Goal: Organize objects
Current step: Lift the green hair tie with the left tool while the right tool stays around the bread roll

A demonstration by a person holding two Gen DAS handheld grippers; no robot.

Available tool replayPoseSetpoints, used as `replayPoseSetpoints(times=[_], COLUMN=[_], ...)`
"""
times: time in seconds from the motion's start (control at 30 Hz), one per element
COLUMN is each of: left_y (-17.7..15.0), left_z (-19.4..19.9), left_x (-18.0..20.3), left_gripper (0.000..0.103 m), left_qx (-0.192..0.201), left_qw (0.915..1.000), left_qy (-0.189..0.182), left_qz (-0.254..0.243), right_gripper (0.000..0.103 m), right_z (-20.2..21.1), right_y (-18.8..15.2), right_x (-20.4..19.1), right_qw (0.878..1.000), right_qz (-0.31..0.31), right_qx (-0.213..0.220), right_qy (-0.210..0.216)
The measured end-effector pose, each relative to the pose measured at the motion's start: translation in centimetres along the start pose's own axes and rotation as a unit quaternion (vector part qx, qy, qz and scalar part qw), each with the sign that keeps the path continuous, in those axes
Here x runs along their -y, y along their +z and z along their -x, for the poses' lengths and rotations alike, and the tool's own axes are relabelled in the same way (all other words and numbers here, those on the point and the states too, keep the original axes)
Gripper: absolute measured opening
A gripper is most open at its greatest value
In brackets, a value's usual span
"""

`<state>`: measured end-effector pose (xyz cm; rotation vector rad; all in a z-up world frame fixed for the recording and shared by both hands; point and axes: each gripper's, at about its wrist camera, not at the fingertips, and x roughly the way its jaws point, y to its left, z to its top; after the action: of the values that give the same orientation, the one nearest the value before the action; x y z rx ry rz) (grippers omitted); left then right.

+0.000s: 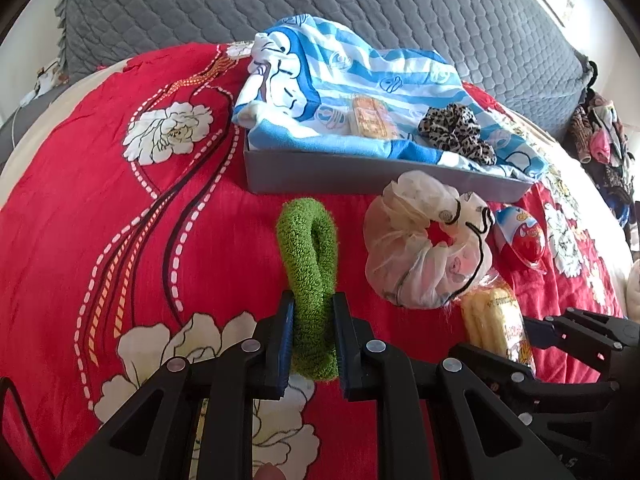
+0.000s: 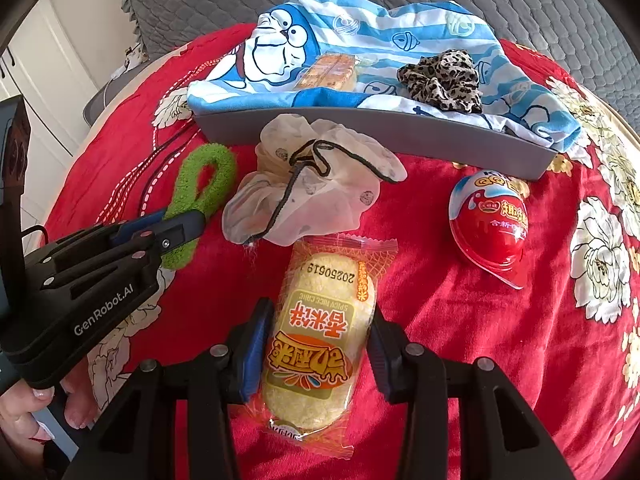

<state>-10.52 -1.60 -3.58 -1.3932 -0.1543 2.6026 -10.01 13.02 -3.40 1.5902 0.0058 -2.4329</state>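
Note:
My left gripper (image 1: 313, 308) is shut on a green fuzzy scrunchie (image 1: 310, 248), which lies on the red floral bedspread; it also shows in the right wrist view (image 2: 200, 196). My right gripper (image 2: 320, 316) has its fingers on both sides of a yellow rice cake packet (image 2: 320, 332), touching its sides. A white sheer scrunchie (image 2: 312, 184) lies between them, also seen from the left wrist (image 1: 424, 240). A red and white egg-shaped toy candy (image 2: 492, 224) lies to the right. A grey tray (image 2: 360, 128) lined with blue cartoon cloth holds a leopard scrunchie (image 2: 444, 80) and an orange snack packet (image 2: 328, 72).
A grey quilted cover (image 1: 360, 4) lies behind the tray. A pile of clothes (image 1: 600, 136) sits at the far right. The bedspread (image 1: 100, 200) is bare at the left.

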Motion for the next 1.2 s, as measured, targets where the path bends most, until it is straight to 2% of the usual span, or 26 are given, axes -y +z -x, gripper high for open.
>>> replayPoseSetpoints(times=[0.6, 1.2], left_y=[-1.8, -3.2], left_z=[1.6, 4.1], left_x=[1.6, 4.2], left_gripper=[0.018, 0.018], left_qx=[-0.019, -0.024], left_qw=[0.9996, 0.9989], left_qy=[0.011, -0.005], left_qz=[-0.019, -0.040], right_gripper=[0.044, 0.043], right_z=[0.7, 3.3], right_y=[-0.5, -2.4], right_x=[0.5, 1.8], right_qw=[1.000, 1.000], right_qz=[-0.002, 0.004], right_qx=[-0.013, -0.008], right_qy=[0.015, 0.005])
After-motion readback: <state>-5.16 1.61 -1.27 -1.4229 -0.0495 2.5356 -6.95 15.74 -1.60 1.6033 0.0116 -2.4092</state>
